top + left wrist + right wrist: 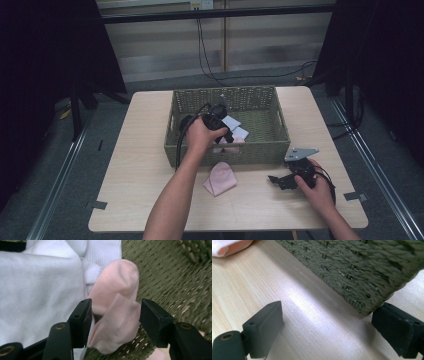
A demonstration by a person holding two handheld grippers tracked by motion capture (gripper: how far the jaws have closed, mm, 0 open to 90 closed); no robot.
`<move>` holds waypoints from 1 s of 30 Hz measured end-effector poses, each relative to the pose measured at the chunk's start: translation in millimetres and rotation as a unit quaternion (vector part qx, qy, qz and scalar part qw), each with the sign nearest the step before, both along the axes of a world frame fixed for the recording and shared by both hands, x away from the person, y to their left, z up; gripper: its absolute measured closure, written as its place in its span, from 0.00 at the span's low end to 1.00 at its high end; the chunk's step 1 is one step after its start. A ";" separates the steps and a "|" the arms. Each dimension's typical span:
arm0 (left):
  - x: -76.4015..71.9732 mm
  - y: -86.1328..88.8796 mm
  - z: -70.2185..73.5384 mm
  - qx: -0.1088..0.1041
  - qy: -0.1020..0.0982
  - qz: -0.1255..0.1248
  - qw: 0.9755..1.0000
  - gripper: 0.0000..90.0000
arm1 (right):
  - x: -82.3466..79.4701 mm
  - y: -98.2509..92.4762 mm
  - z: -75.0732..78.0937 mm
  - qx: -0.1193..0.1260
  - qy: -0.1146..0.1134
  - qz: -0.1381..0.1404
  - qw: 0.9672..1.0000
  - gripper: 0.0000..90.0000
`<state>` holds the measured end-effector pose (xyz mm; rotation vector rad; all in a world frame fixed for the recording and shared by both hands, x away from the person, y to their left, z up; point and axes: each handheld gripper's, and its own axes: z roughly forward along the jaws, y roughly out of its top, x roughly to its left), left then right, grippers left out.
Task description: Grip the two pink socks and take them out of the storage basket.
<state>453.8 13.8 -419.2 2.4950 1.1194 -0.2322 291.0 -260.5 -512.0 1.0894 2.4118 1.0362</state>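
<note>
The left hand-held gripper [227,134] is parked inside the woven green basket [280,120], jaws released, with a pink sock [117,307] lying loose between them, long axis pointing away, soft ribbed knit beside white cloth [37,285]. Another pink sock [220,178] is left on the wood-grain counter [140,165], nearer this hand. The right hand-held gripper [274,179] is rested open, nothing held.

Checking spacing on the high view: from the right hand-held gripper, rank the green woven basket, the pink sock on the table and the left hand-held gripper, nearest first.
From the right hand-held gripper:
1. Green woven basket, just behind it.
2. Pink sock on the table, to its left.
3. Left hand-held gripper, inside the basket.
</note>
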 end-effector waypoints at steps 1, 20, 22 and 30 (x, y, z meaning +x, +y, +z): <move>0.3 0.4 -0.7 -0.006 0.004 0.001 1.000 0.50 | -0.1 0.0 0.0 0.000 0.001 -0.001 1.000 0.11; 4.3 -6.6 -12.6 0.015 0.037 -0.006 0.999 0.89 | 0.0 0.0 0.0 0.000 0.000 0.000 1.000 0.11; 5.1 -4.8 -5.8 0.010 0.030 -0.005 1.000 0.90 | 0.0 0.0 0.0 0.000 0.000 0.000 1.000 0.11; 7.6 8.1 27.1 -0.008 -0.003 0.007 1.000 0.90 | 0.2 -0.2 -0.1 -0.001 -0.002 0.001 1.000 0.11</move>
